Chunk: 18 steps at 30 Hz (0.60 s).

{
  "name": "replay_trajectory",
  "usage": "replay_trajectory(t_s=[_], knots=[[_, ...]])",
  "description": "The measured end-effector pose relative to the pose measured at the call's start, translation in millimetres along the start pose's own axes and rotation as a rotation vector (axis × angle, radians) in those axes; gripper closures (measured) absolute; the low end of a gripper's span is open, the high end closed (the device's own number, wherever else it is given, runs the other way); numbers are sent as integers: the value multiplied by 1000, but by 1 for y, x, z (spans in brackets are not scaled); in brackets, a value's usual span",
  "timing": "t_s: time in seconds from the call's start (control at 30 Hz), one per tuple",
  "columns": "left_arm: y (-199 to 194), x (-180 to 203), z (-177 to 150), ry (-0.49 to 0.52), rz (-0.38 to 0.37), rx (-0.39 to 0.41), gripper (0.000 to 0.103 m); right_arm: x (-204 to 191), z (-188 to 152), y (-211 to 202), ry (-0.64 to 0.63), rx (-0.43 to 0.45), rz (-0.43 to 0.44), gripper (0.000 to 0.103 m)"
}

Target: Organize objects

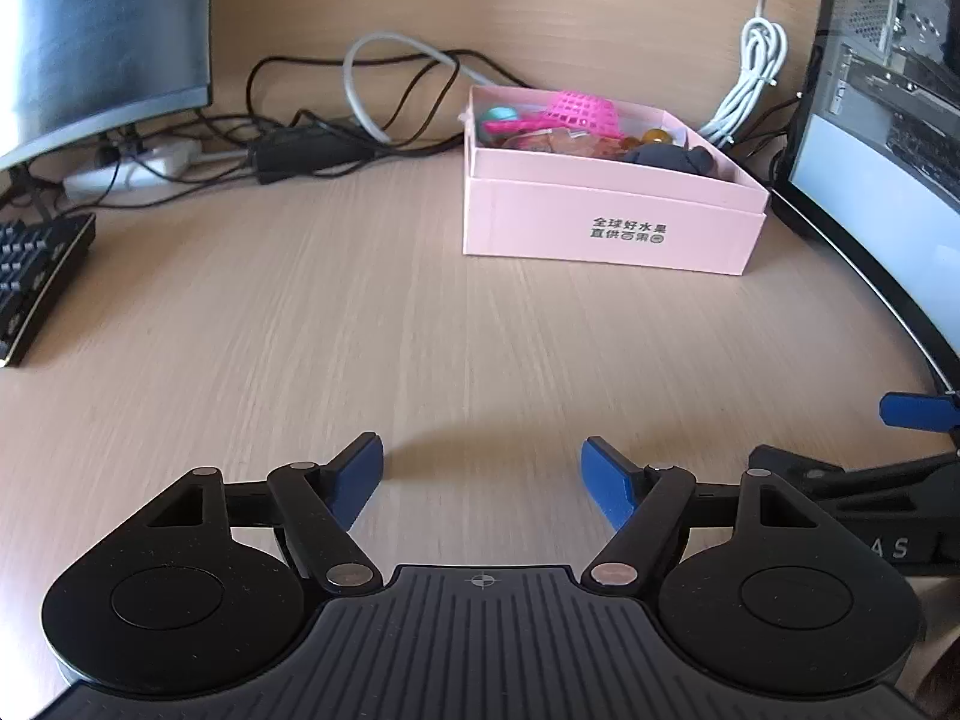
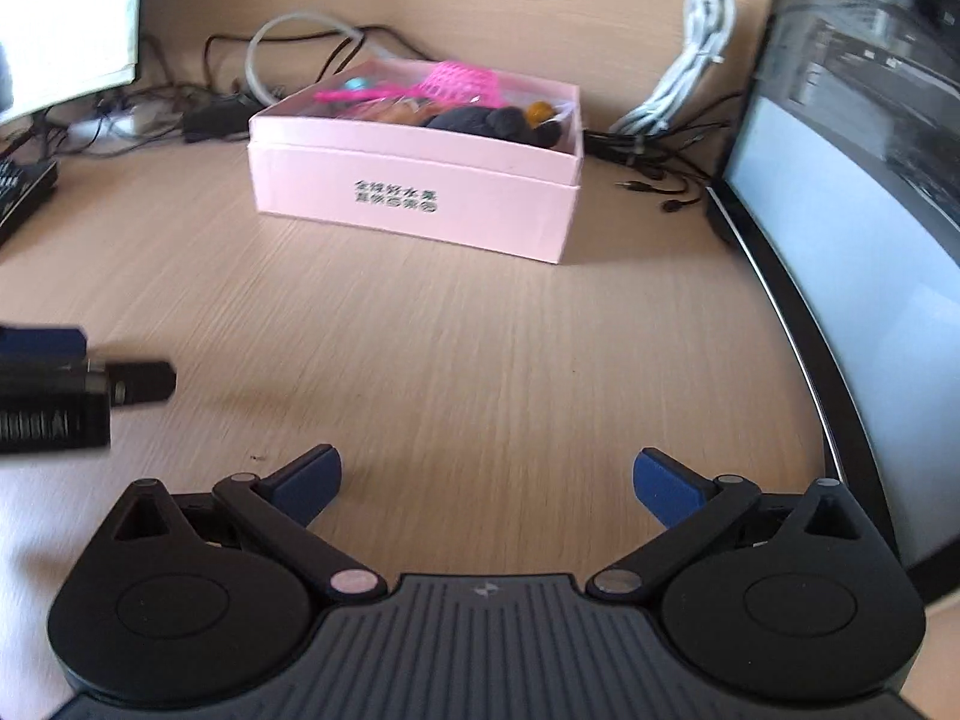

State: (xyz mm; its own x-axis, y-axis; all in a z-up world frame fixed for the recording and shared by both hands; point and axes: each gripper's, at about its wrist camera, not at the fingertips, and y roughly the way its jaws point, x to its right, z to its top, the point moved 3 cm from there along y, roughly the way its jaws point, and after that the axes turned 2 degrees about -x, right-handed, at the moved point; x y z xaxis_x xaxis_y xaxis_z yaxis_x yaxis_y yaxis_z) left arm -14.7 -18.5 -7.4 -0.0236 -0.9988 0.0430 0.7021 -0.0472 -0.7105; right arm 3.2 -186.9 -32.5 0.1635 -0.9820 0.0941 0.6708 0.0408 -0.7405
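One pink box [image 1: 606, 228], perhaps five items, two grippers spread.

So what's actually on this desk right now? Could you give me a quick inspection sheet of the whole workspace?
Surface: light wood-grain desk, bare in the middle.
Job's things: pink box, open, holding a pink mesh toy, a dark plush item, and small colourful bits too jumbled to name.
Clutter: nothing seen loose on the desk.
Grippers: left tongs open, holding nothing; right tongs open, holding nothing; both apart from the box.
Cables: black tangle behind the box, bundled white cable on its right.
Surroundings: keyboard and monitor left, second screen right.
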Motion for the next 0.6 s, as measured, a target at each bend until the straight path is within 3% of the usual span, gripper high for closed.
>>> replay_trajectory(t_s=[0.13,0.27,0.6], knots=[[3,7,-4,23,39,47,23,13,-3,8,97,35,64,0],[5,10,-7,38,44,93,21,14,-6,11,106,97,36,0],[10,12,-3,23,49,89,17,14,-6,12,109,106,33,0]])
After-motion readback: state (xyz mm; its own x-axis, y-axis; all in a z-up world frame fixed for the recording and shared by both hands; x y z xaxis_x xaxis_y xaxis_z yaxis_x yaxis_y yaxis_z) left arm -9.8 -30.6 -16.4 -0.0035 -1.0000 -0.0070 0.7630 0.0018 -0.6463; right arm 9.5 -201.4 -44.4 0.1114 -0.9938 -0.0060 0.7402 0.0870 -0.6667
